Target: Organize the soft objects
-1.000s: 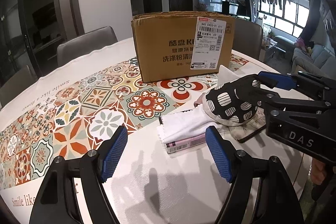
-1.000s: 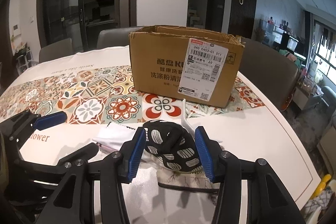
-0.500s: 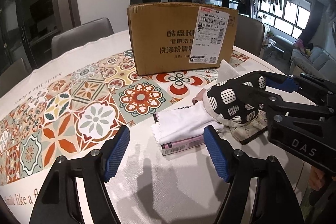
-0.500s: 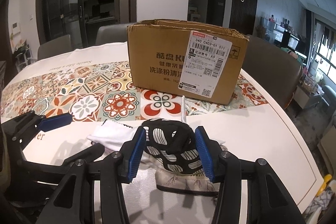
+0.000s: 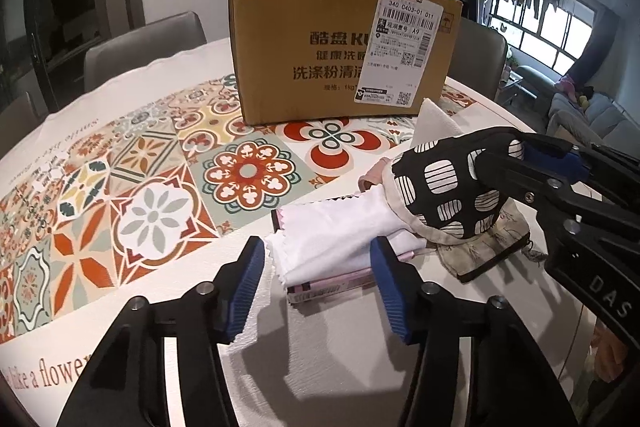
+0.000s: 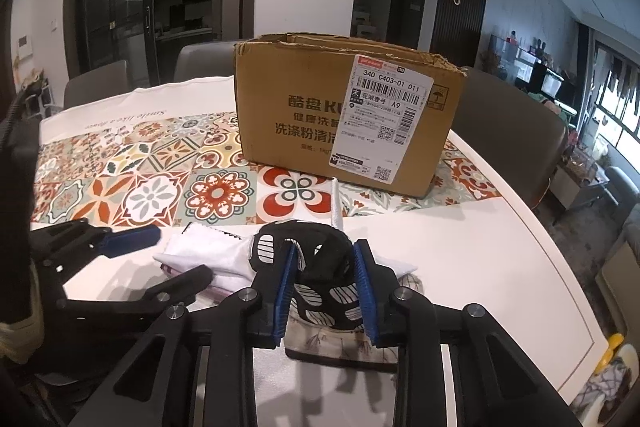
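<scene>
A black-and-white patterned soft pouch (image 6: 320, 267) lies on top of a pile of cloth items near the table's front edge; it also shows in the left wrist view (image 5: 448, 187). My right gripper (image 6: 324, 283) is shut on this pouch, its blue pads pressing both sides. A folded white cloth (image 5: 332, 235) lies left of the pouch on a pink package (image 5: 332, 285). My left gripper (image 5: 316, 283) is open, its fingers on either side of the white cloth's near edge. A beige printed cloth (image 5: 484, 251) lies under the pouch.
An open cardboard box (image 5: 340, 55) with a shipping label stands behind the pile on the tiled-pattern tablecloth (image 5: 152, 195); it also shows in the right wrist view (image 6: 340, 115). Grey chairs (image 5: 140, 47) surround the round table. A white tissue (image 5: 434, 121) sticks up behind the pouch.
My right gripper has closed tighter on the patterned pouch. My left gripper has moved forward and narrowed around the white cloth and pink package.
</scene>
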Motion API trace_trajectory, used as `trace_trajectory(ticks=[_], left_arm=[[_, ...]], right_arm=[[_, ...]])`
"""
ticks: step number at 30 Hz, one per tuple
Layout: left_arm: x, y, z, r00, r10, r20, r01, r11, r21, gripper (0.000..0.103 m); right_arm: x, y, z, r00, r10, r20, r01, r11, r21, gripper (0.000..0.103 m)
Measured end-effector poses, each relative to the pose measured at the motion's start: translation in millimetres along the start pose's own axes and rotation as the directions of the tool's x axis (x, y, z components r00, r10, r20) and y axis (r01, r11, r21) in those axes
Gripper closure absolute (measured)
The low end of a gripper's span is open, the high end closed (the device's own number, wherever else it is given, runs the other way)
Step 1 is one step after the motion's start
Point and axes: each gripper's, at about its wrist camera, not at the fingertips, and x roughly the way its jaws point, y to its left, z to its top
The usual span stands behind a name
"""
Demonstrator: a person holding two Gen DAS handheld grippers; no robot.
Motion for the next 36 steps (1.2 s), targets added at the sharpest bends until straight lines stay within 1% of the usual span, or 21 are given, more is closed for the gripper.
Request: trace_trajectory(ticks=[1, 3, 4, 9, 13, 14, 15, 23, 36], left_arm=[[0.4, -0.4, 0.4, 1.000, -0.002, 0.000, 0.002, 1.000, -0.002, 0.052], [1.1, -1.8, 1.3, 1.000, -0.006, 0.001, 0.006, 1.000, 0.001, 0.058], [1.2, -2.9, 1.4, 1.000, -0.002, 0.002, 0.002, 1.000, 0.005, 0.058], [0.3, -3.4, 2.9, 1.000, 0.013, 0.007, -0.013, 1.000, 0.011, 0.074], [-4.7, -4.2, 5.2, 1.000, 0.019, 0.019, -0.020, 1.000, 0.018, 0.081], [-6.5, -4.6, 6.1, 1.000, 0.019, 0.022, -0.019, 1.000, 0.020, 0.083], [-9.0, -5.3, 7.1, 0.999, 0.017, 0.028, -0.018, 1.000, 0.023, 0.088], [-30.5, -11.5, 15.8, 0.997, 0.016, 0.079, -0.018, 0.999, 0.033, 0.093], [-65.7, -17.6, 32.9, 0.984, 0.037, 0.175, -0.043, 0.998, 0.036, 0.093]], right_arm=[[-0.4, -0.4, -0.1, 1.000, 0.000, -0.001, 0.000, 1.000, 0.001, 0.072], [-0.2, 0.0, 0.0, 1.000, 0.001, -0.001, -0.001, 1.000, 0.002, 0.073], [-0.6, -0.1, 0.0, 1.000, 0.002, -0.002, -0.002, 1.000, 0.003, 0.073], [-2.7, -2.2, -0.1, 1.000, 0.002, -0.003, -0.002, 1.000, 0.007, 0.074], [-4.2, -2.7, -0.2, 1.000, 0.001, -0.001, -0.001, 1.000, 0.008, 0.076], [-4.9, -3.0, -0.2, 1.000, 0.002, -0.002, -0.002, 1.000, 0.009, 0.076], [-5.9, -4.1, 0.0, 1.000, 0.004, -0.001, -0.004, 1.000, 0.012, 0.076], [-15.4, -8.5, 4.3, 1.000, 0.019, 0.014, -0.019, 0.999, 0.033, 0.079], [-37.7, -17.2, 16.7, 0.997, 0.003, 0.077, -0.007, 0.999, 0.054, 0.079]])
